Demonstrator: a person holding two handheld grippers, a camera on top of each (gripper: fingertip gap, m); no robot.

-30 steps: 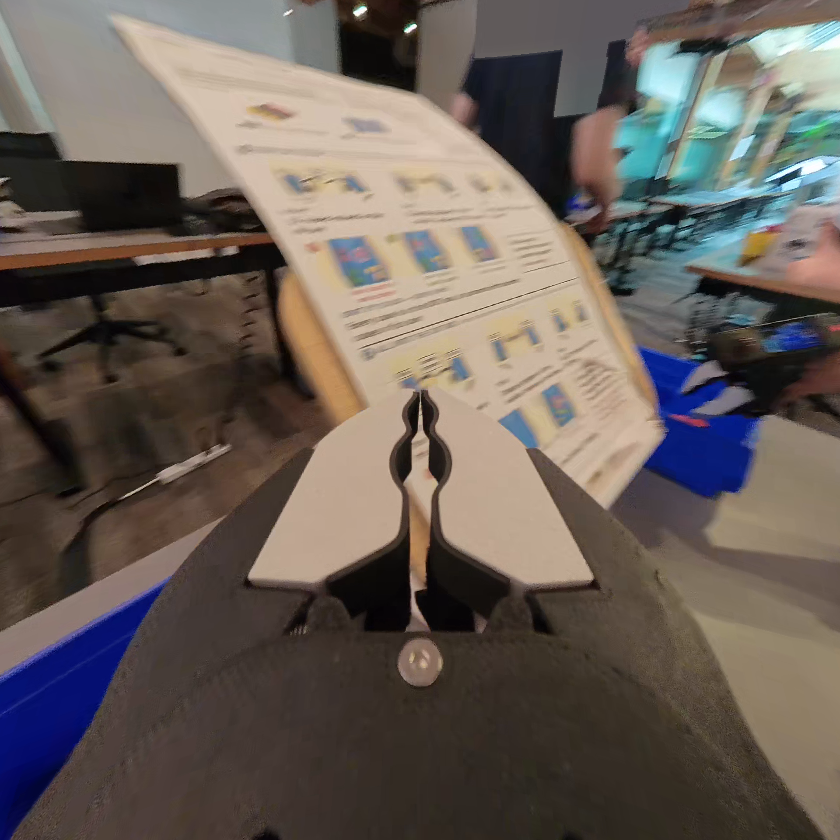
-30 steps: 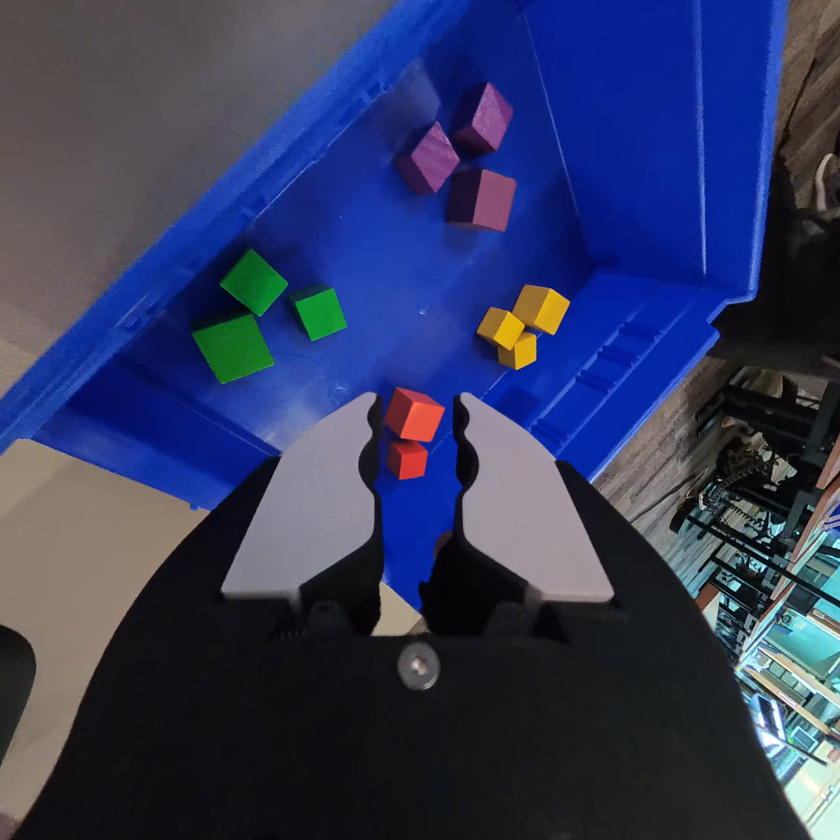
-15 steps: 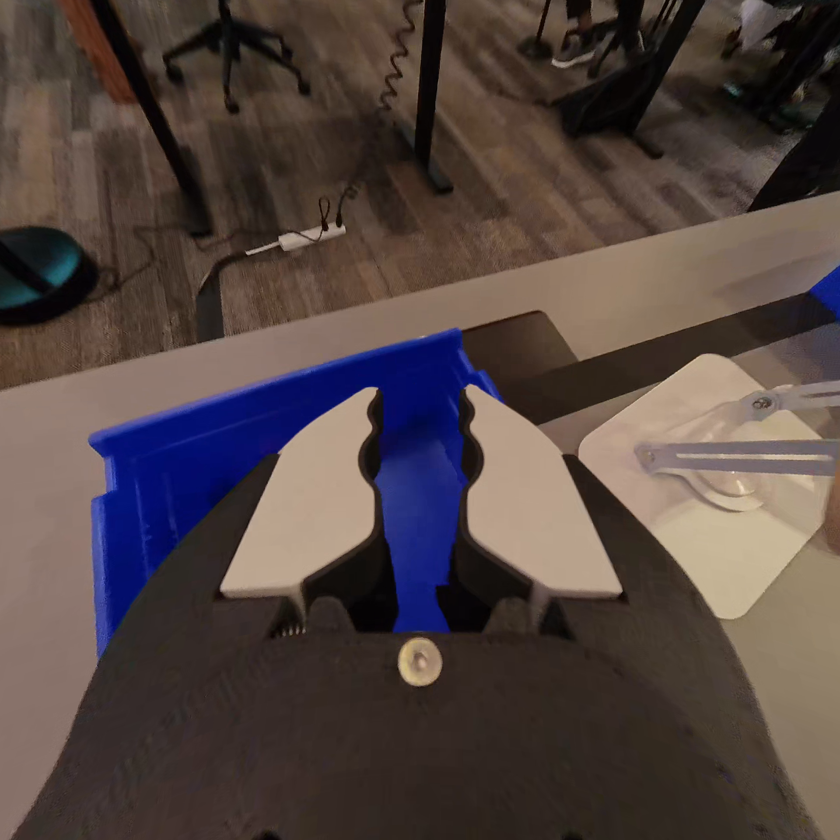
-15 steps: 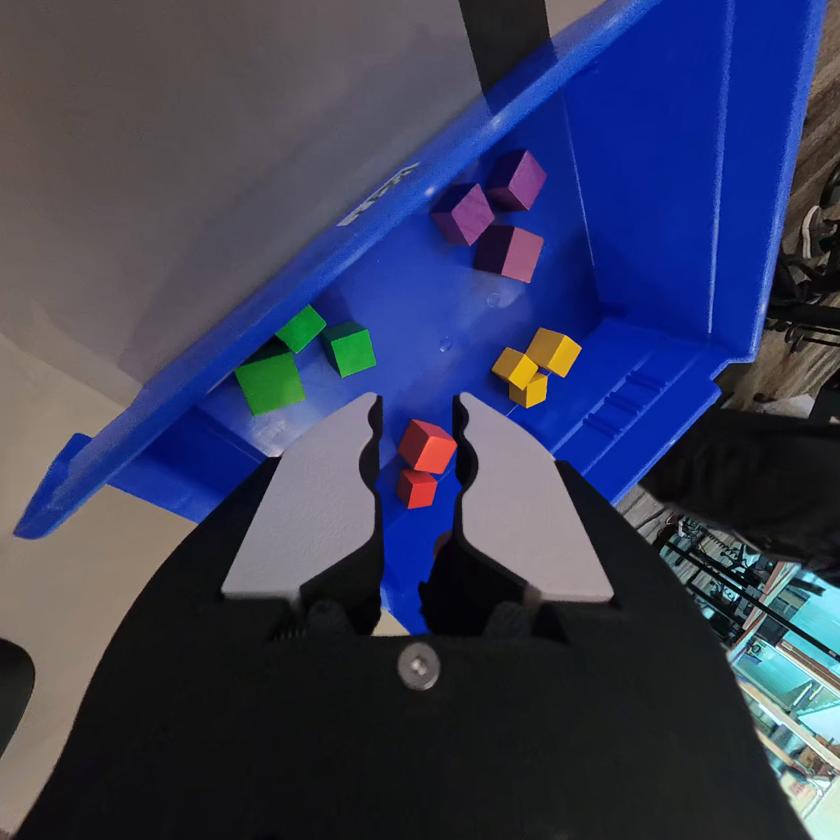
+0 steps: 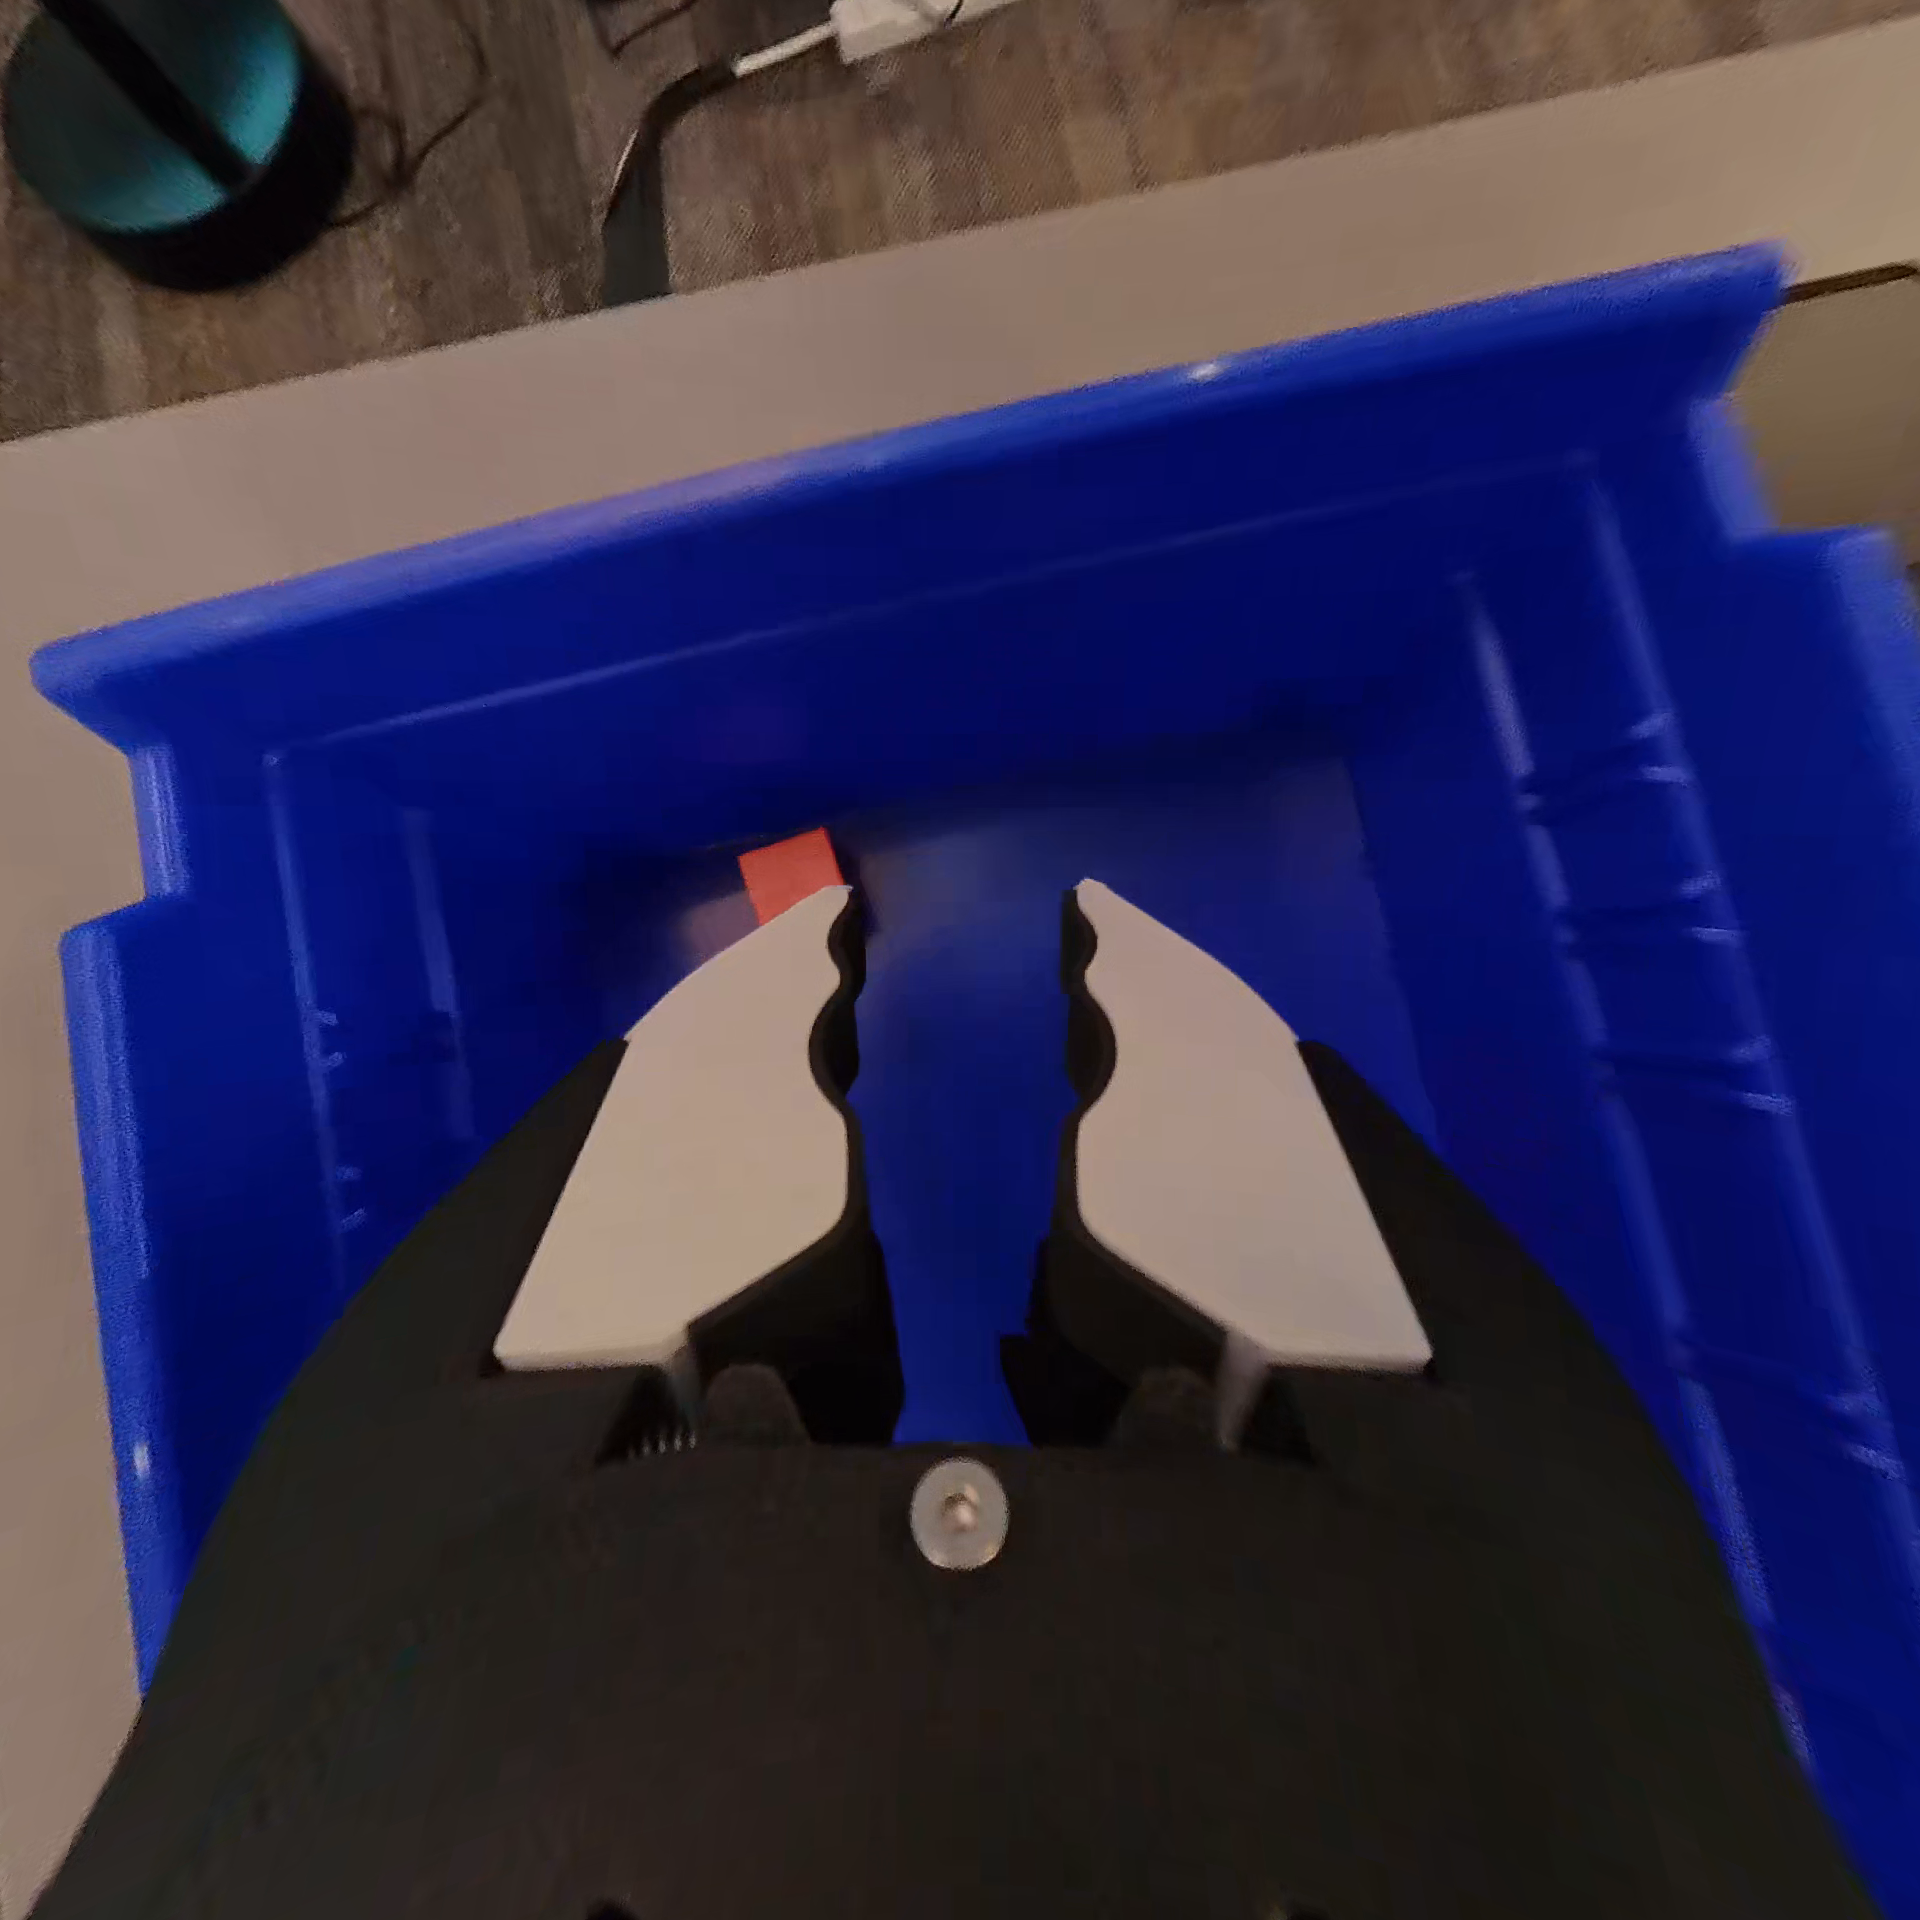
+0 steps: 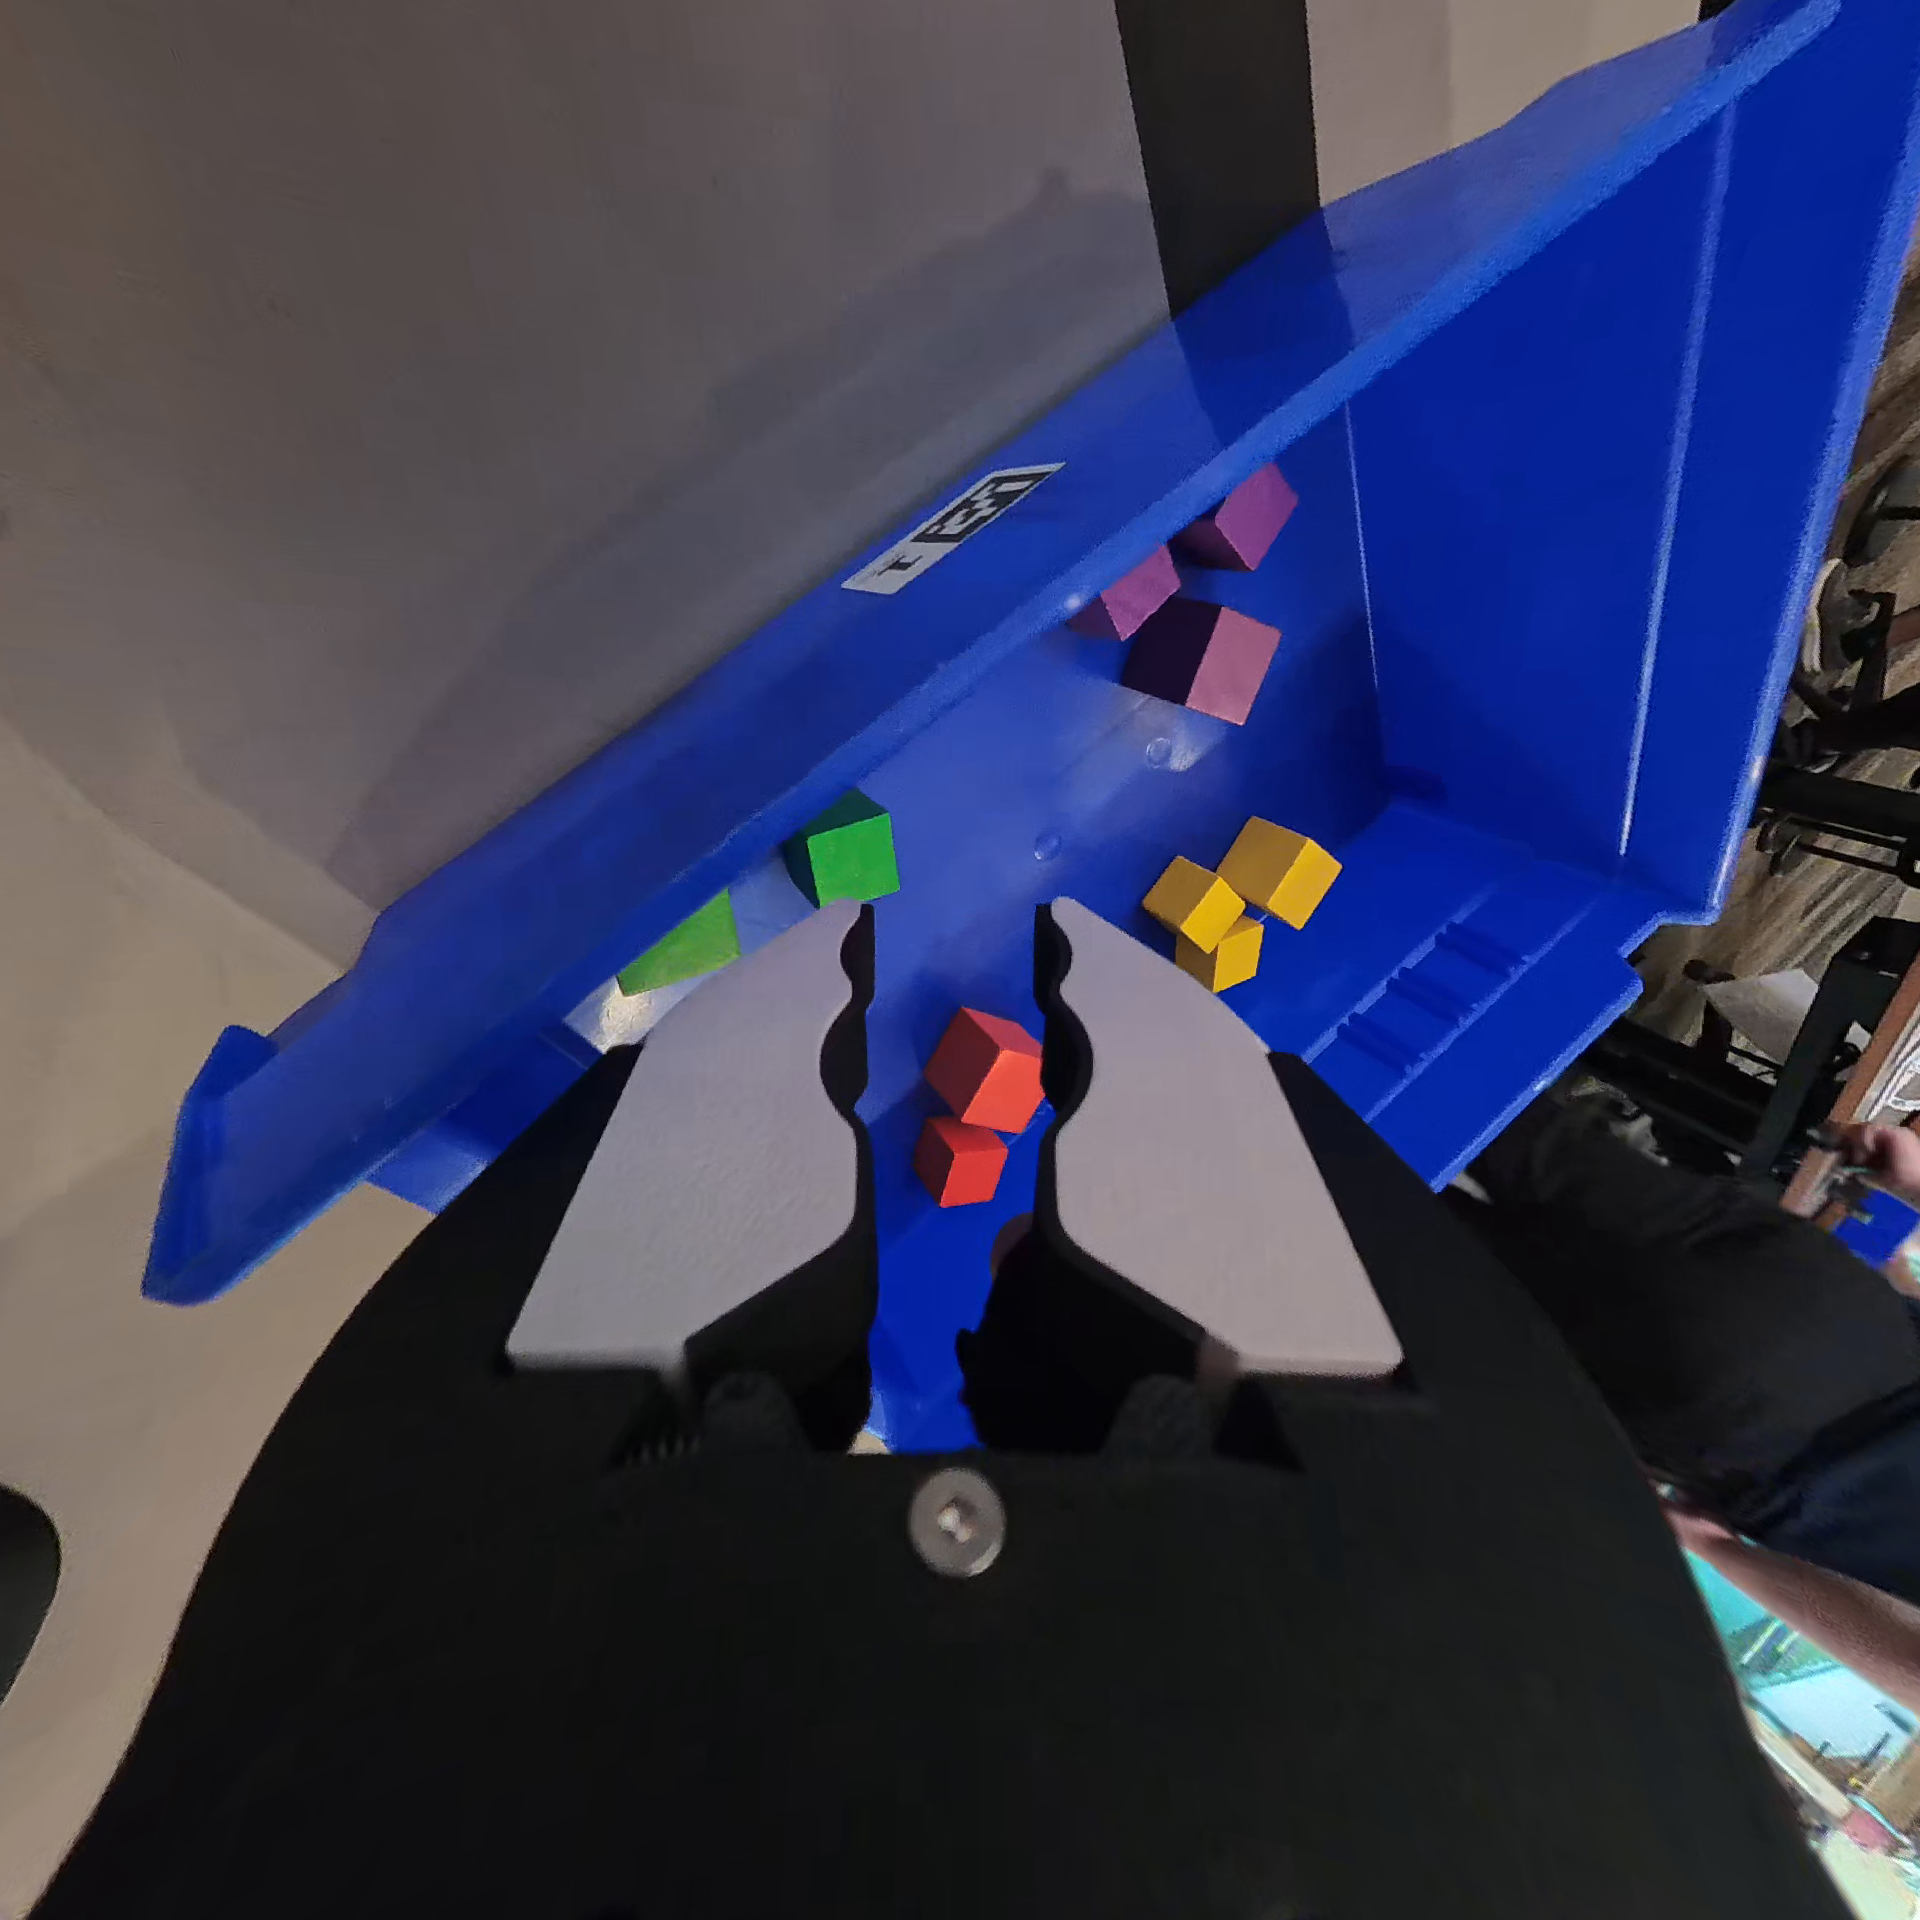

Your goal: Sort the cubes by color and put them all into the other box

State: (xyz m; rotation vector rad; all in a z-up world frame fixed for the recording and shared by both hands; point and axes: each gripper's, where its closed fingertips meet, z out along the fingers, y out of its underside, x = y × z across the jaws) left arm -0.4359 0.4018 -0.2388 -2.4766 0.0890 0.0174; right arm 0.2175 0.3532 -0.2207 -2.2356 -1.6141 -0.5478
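The source bin [image 6: 1558, 436], a big blue plastic box, is filling the right wrist view and holding the sorted groups. A second blue bin [image 5: 935, 540] is sitting on the pale table [image 5: 312, 416] under the left gripper [image 5: 961, 894], and it is looking nearly bare, with a single red cube [image 5: 790, 868] lying at its far wall.

Inside the first bin, three purple cubes [image 6: 1205, 655] are clustering near the far wall, three yellow cubes [image 6: 1236, 899] are sitting to the right, green cubes [image 6: 847, 852] are lying along the left wall, and two red cubes [image 6: 987, 1070] are resting on the floor.

The step in hand is probably picking up the lone red cube, so that it joins its colour. To do it well, the left gripper is needing to shift left and forward until the cube sits squarely between the fingers, flat faces to the pads, clear of the wall.

Its jaws are standing moderately apart with only blue floor between them; the left fingertip [image 5: 821, 904] is overlapping the cube's near edge, and contact cannot be told. The right gripper [image 6: 954, 914] is hovering above the red pair, jaws likewise parted, gripping nothing.
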